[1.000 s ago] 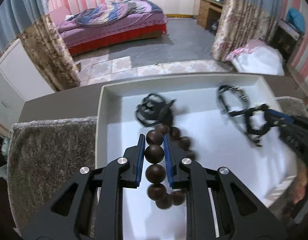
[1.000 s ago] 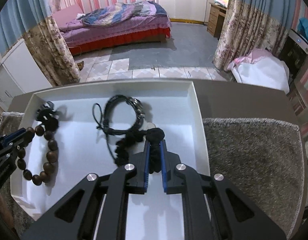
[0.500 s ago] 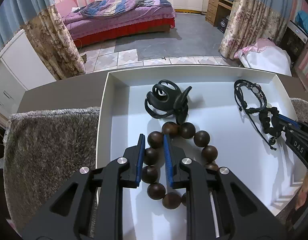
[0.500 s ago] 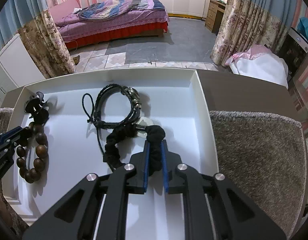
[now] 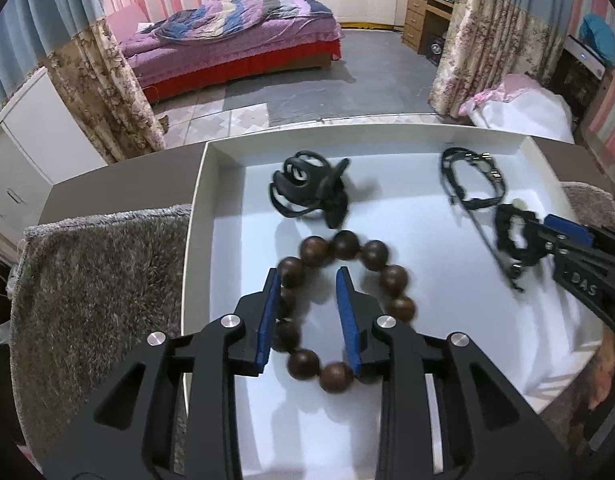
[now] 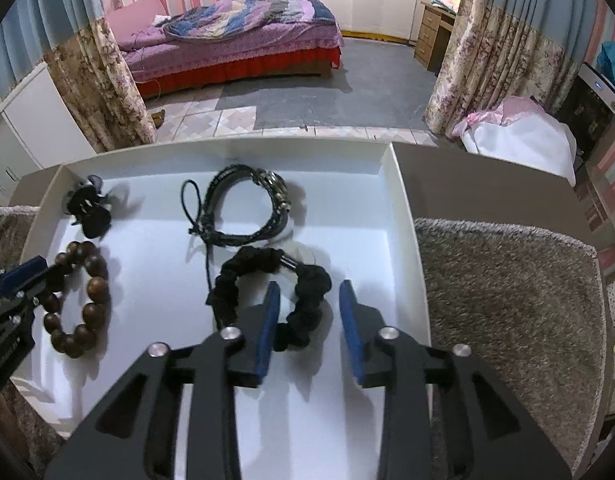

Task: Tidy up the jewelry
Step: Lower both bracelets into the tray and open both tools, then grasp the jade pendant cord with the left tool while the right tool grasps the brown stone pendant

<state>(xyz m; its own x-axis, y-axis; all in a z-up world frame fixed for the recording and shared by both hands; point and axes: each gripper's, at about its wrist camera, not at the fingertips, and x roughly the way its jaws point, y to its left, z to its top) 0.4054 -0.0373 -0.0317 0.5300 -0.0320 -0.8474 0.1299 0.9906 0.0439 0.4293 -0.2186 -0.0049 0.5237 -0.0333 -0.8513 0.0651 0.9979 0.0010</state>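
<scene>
A white tray (image 5: 199, 208) holds the jewelry; it also shows in the right wrist view (image 6: 403, 208). A brown wooden bead bracelet (image 5: 371, 254) lies flat in it, its left side between the fingers of my open left gripper (image 5: 307, 280). A black fabric scrunchie bracelet (image 6: 251, 258) lies flat, its right side between the fingers of my open right gripper (image 6: 309, 292). A black hair claw (image 5: 303, 192) and a black leather cord bracelet (image 5: 471, 180) lie at the tray's far side. The bead bracelet (image 6: 95, 280) shows at the left of the right wrist view.
The tray sits on a brown table (image 5: 119, 184). Grey shaggy mats lie on both sides of it, one at the left (image 5: 91, 280) and one at the right (image 6: 507, 300). A bedroom with a bed (image 5: 235, 40) lies beyond.
Both grippers have opened. The left has let go of the bead bracelet and the right of the black scrunchie bracelet; both now lie flat in the tray.
</scene>
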